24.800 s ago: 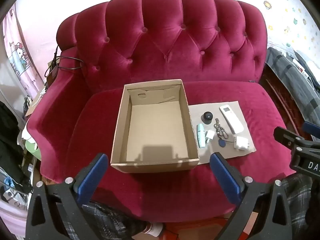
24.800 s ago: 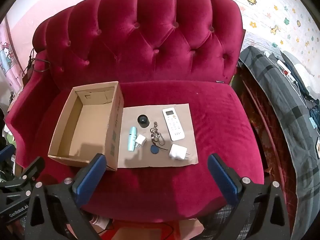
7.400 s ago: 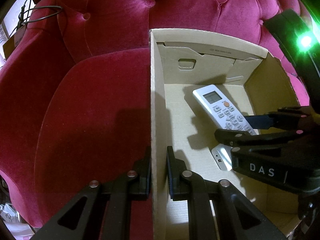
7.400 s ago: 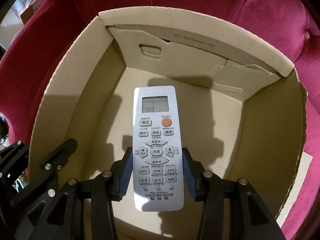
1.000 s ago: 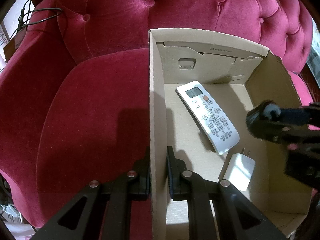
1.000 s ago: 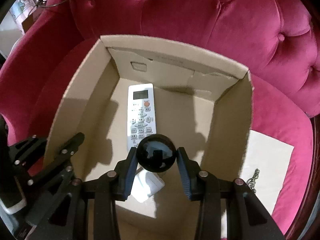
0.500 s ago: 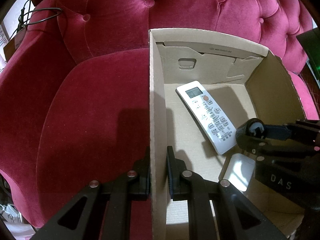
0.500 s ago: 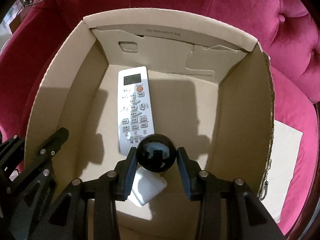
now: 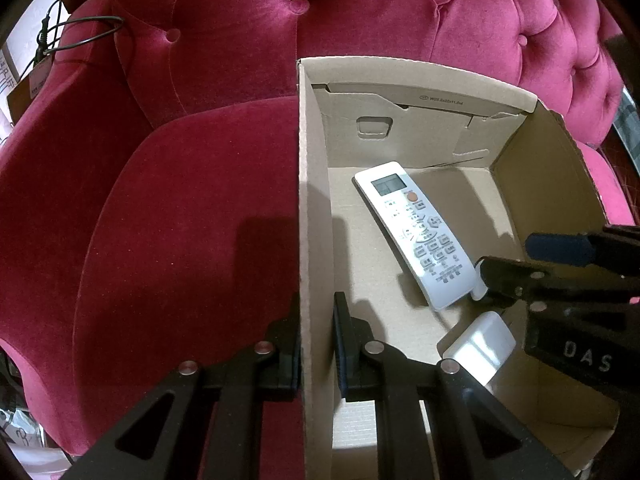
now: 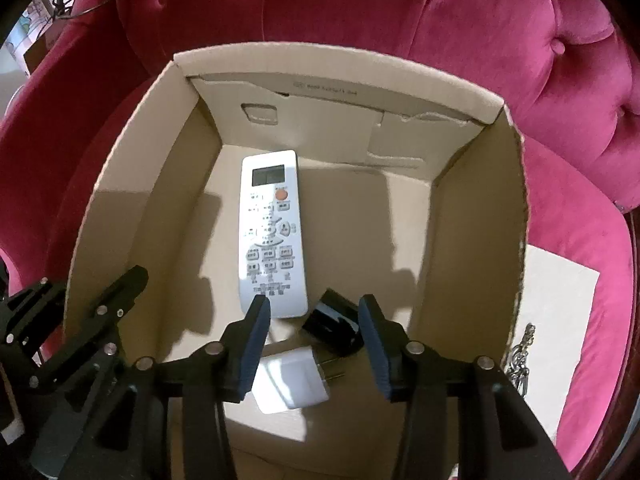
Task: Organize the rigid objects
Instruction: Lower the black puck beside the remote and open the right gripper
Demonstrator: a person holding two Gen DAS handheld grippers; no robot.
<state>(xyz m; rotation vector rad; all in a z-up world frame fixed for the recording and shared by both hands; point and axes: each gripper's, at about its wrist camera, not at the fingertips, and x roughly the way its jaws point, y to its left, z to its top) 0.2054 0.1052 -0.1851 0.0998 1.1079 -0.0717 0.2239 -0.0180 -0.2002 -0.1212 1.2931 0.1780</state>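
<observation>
Clamping the left wall of the cardboard box (image 9: 316, 208) with our left tool (image 9: 316, 344), we are keeping it fully closed on the card. Our right tool (image 10: 314, 344) is opening over the box floor (the black round object (image 10: 332, 322) is lying loose between its pads, tilted). Beside it are lying 1 white remote (image 10: 272, 232) and 1 white charger (image 10: 292, 384).

Black claw (image 10: 312, 344) frames, silver screws, blue pads (image 10: 254, 346) — white "DAS" lettering on one body
</observation>
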